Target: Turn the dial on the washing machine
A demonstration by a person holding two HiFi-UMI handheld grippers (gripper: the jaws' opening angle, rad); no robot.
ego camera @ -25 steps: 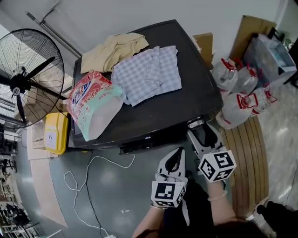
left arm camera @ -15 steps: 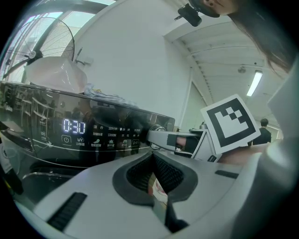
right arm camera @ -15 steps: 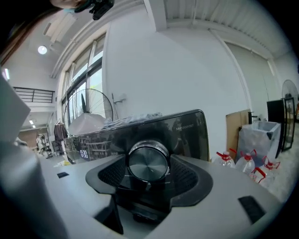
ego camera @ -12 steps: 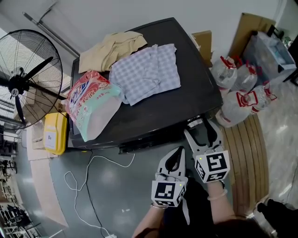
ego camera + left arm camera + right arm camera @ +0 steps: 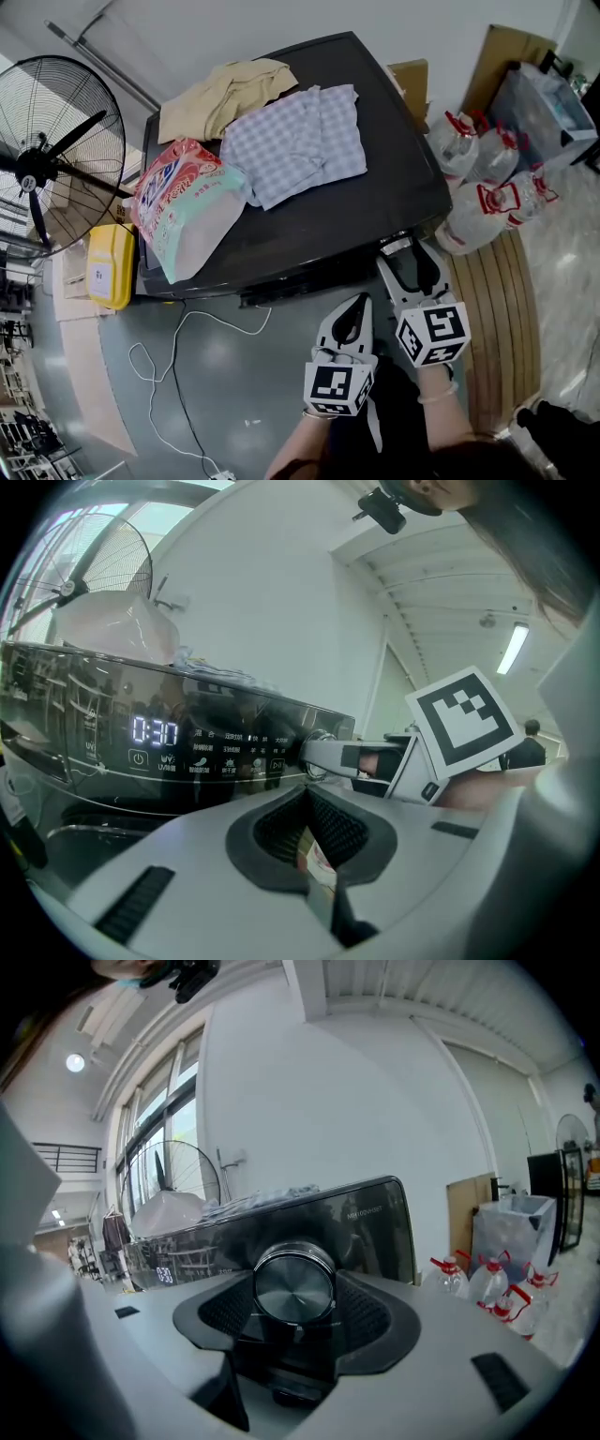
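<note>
The dark washing machine [image 5: 314, 230] stands in front of me, its panel [image 5: 153, 729] lit and showing 0:30. Its round metal dial [image 5: 293, 1285] lies between the jaws of my right gripper [image 5: 293, 1321]. Those jaws are closing, and the pads sit against the dial's sides. In the head view the right gripper [image 5: 410, 255] reaches the machine's front right corner. The left gripper view shows the same dial [image 5: 317, 747] held at the panel's right end. My left gripper [image 5: 362, 302] hangs shut and empty just below the machine's front.
On the lid lie a detergent bag [image 5: 192, 206], a checked shirt [image 5: 298, 141] and a beige cloth [image 5: 225, 94]. A standing fan [image 5: 56, 155] and a yellow container [image 5: 111, 267] are on the left. Water bottles [image 5: 487, 187] and a wooden pallet [image 5: 502, 319] are to the right. A white cable [image 5: 178, 347] trails across the floor.
My right gripper has stayed at the dial, and its marker cube has rolled slightly one way and back. The left gripper has not moved.
</note>
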